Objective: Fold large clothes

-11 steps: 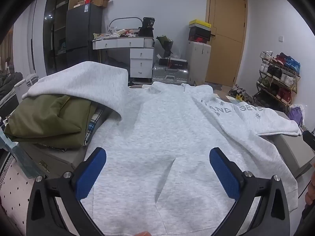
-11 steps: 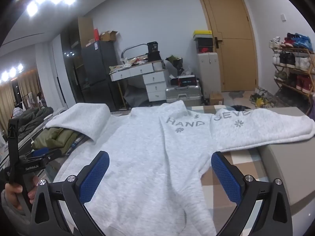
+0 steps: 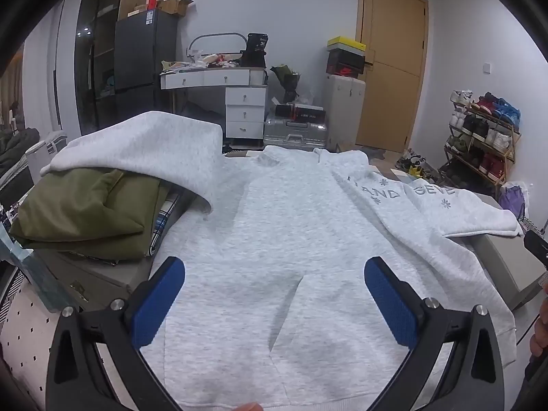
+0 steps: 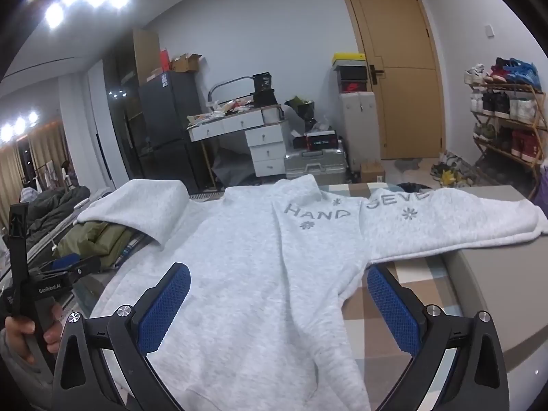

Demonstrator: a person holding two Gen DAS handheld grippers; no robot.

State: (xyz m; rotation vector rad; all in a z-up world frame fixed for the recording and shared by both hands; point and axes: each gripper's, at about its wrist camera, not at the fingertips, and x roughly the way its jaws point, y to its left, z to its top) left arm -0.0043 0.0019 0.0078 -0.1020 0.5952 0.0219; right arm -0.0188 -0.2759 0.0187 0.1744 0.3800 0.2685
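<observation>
Light grey fleece sweatshirt [image 3: 274,239] lies spread flat; left gripper [image 3: 274,304] and right gripper [image 4: 279,308] hover above, fingers wide apart, empty.

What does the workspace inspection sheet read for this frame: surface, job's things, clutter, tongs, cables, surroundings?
Surface: checked cover, mostly hidden under the garment.
Job's things: grey sweatshirt spread flat, not yet folded; one sleeve draped over the olive garment, lettered sleeve stretched out sideways.
Clutter: folded olive garment on a plaid item.
Tongs: left tongs open, above the hem; right tongs open, holding nothing.
Cables: nothing seen.
Surroundings: door, shoe rack, white drawers, silver case.
</observation>
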